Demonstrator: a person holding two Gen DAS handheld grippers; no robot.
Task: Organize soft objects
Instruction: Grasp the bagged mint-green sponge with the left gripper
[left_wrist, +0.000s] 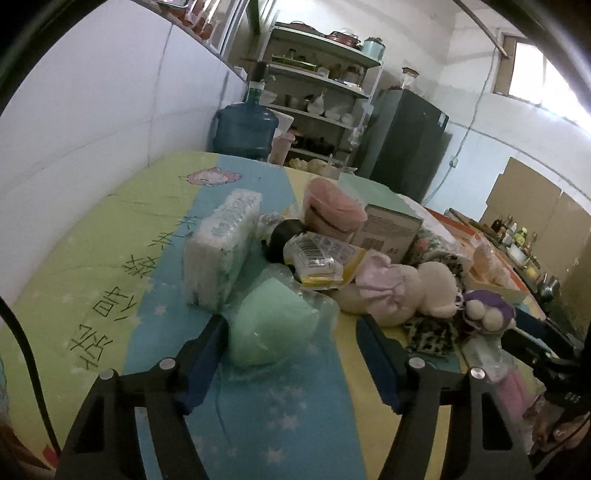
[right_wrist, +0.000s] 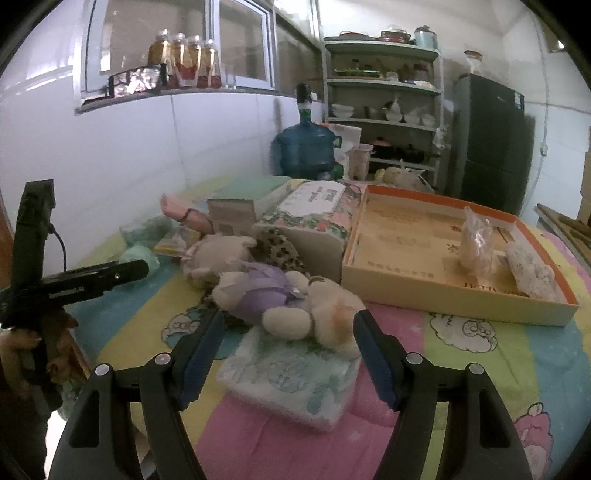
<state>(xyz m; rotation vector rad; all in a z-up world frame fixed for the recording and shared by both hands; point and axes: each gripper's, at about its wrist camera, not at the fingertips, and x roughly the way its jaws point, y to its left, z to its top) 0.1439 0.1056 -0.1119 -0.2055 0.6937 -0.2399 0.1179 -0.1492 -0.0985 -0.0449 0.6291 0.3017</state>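
In the left wrist view my left gripper (left_wrist: 291, 325) is open, its jaws on either side of a mint-green sponge in clear wrap (left_wrist: 271, 326). Beyond it lie a tissue pack (left_wrist: 221, 247), a yellow packet (left_wrist: 321, 258) and a cream plush with pink cloth (left_wrist: 399, 291). In the right wrist view my right gripper (right_wrist: 288, 325) is open around a purple-dressed plush bear (right_wrist: 288, 302) that rests on a tissue pack (right_wrist: 291, 380). The left gripper also shows there as a black tool (right_wrist: 81, 282) at the left.
An orange-rimmed cardboard tray (right_wrist: 454, 299) at the right holds a bagged item (right_wrist: 476, 240) and a speckled roll (right_wrist: 530, 273). A floral box (right_wrist: 314, 221), a small carton (right_wrist: 232, 214) and a leopard-print cloth (right_wrist: 277, 243) crowd the middle. Wall at left.
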